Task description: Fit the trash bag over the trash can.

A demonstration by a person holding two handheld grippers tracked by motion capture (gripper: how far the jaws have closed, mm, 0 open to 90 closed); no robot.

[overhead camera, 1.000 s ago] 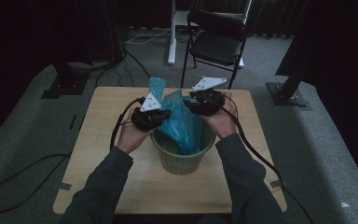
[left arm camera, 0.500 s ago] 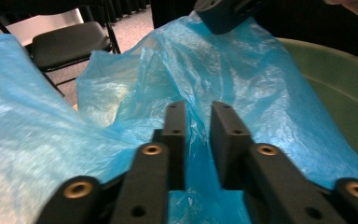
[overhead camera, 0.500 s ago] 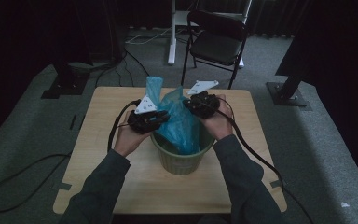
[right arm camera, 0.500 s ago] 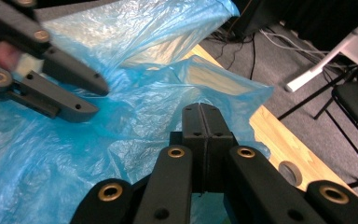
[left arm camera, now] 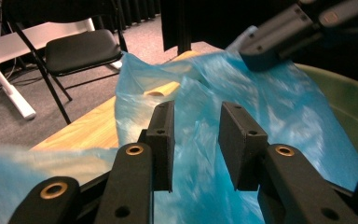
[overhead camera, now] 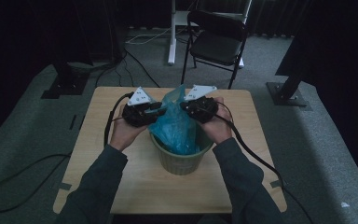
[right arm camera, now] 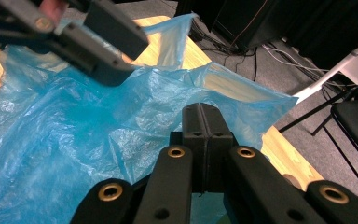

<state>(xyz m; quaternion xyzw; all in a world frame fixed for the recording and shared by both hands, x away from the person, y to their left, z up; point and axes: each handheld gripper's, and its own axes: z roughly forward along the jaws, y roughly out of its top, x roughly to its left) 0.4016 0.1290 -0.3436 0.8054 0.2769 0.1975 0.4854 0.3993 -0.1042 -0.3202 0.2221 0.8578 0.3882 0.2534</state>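
The blue bag (overhead camera: 177, 122) is bunched in the green bin (overhead camera: 181, 157) on the table (overhead camera: 98, 102). It is pinched by the closed right gripper (right arm camera: 206, 122); the left gripper (left arm camera: 195, 140), just opening, holds nothing. If pulled one-sidedly, the film could be torn or dragged out.

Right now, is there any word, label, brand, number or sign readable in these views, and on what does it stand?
None: no readable text on the blue plastic bag, the green bin, the wooden table, the folding chair, or the grey plates atop the left hand-held gripper and right hand-held gripper.
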